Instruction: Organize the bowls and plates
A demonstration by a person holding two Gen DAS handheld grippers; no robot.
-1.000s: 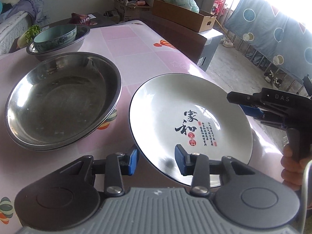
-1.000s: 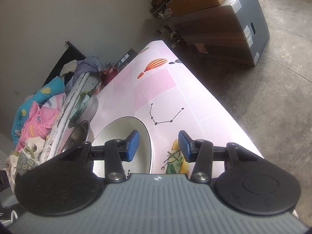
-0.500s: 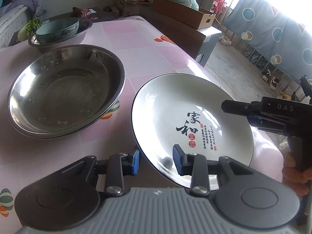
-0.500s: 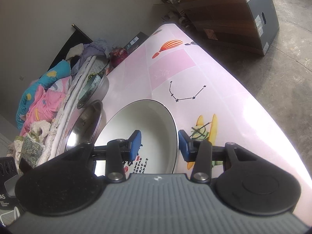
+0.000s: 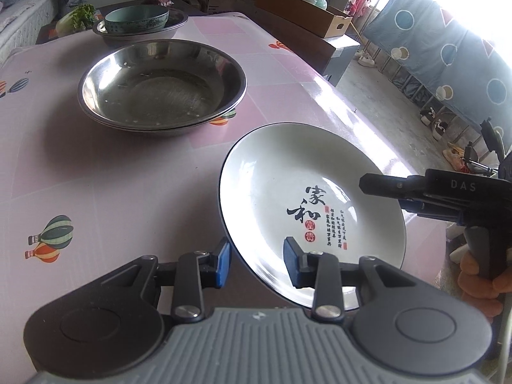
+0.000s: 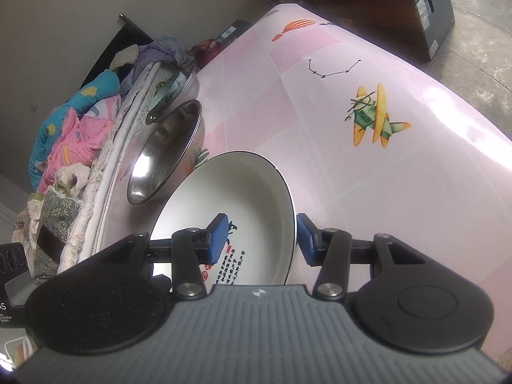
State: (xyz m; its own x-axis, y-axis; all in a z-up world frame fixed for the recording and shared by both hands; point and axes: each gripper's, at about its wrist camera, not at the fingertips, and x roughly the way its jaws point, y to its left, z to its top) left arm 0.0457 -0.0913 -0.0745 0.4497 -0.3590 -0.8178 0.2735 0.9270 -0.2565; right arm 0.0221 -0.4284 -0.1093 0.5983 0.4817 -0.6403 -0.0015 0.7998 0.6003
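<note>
A white plate (image 5: 304, 198) with black calligraphy and a dark rim lies on the pink table, near its right edge; it also shows in the right wrist view (image 6: 243, 211). My left gripper (image 5: 256, 264) is open, its fingers straddling the plate's near rim. My right gripper (image 6: 259, 236) is open, its fingers either side of the plate's right rim; it shows in the left wrist view (image 5: 416, 188) over that rim. A large steel bowl (image 5: 161, 84) sits beyond the plate. A teal bowl (image 5: 137, 19) rests inside another steel bowl (image 5: 174, 27) at the back.
The table's right edge (image 5: 377, 128) drops to a concrete floor. Cardboard boxes (image 5: 297, 9) stand beyond the table. A bed with piled clothes (image 6: 73, 128) runs along the table's far side. Leafy greens (image 5: 78, 16) lie by the back bowls.
Both grippers have closed in on the white plate; the left one moved right and lower, and the right one now straddles the plate's rim. Both stay open.
</note>
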